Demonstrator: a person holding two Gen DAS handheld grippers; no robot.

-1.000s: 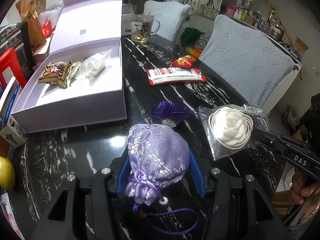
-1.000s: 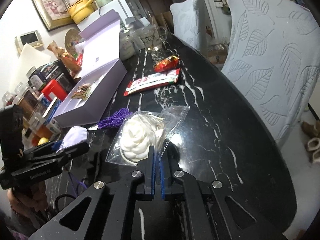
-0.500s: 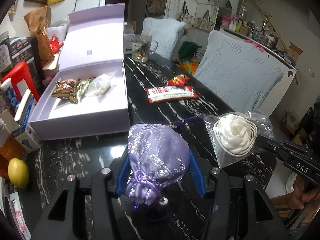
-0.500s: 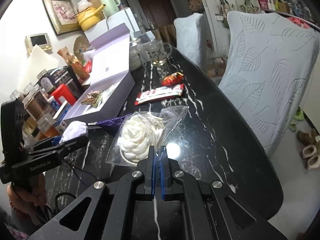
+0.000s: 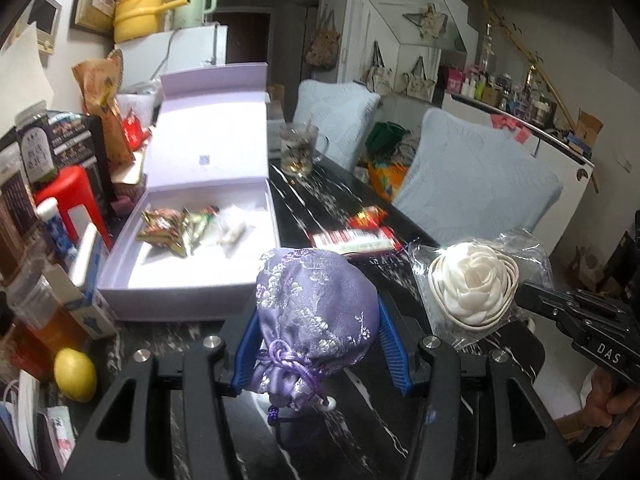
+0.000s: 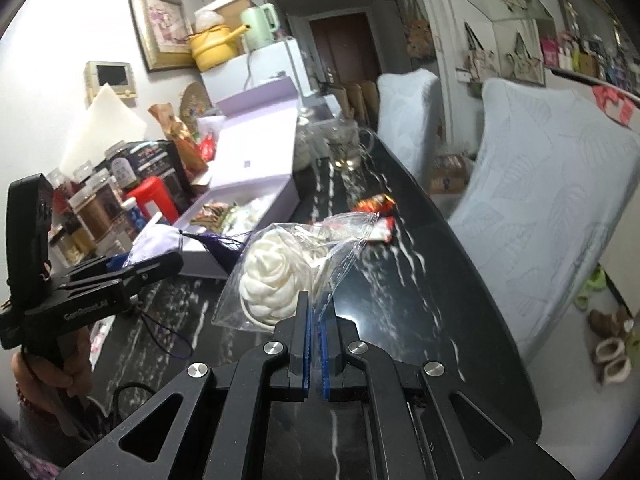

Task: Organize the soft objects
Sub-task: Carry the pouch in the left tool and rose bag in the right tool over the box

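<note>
My left gripper (image 5: 318, 328) is shut on a purple embroidered drawstring pouch (image 5: 316, 312) and holds it above the black marble table; its dark purple tassel (image 6: 218, 246) hangs beside it. My right gripper (image 6: 314, 308) is shut on the edge of a clear plastic bag with a white fabric rose (image 6: 268, 276) inside, also lifted; the bag shows in the left wrist view (image 5: 474, 288) to the right of the pouch. An open lilac box (image 5: 188, 292) sits ahead on the left with several wrapped snacks (image 5: 168, 232) in it.
A long red-and-white snack pack (image 5: 352, 240) and a small red packet (image 5: 368, 216) lie on the table (image 6: 400, 280) beyond. A glass mug (image 5: 298, 152) stands further back. A lemon (image 5: 75, 374), bottles and boxes crowd the left edge. Two pale blue chairs (image 6: 552, 184) line the right side.
Both grippers have risen from the table, lifting the pouch and the bagged rose. The views now tilt up toward the box and room.
</note>
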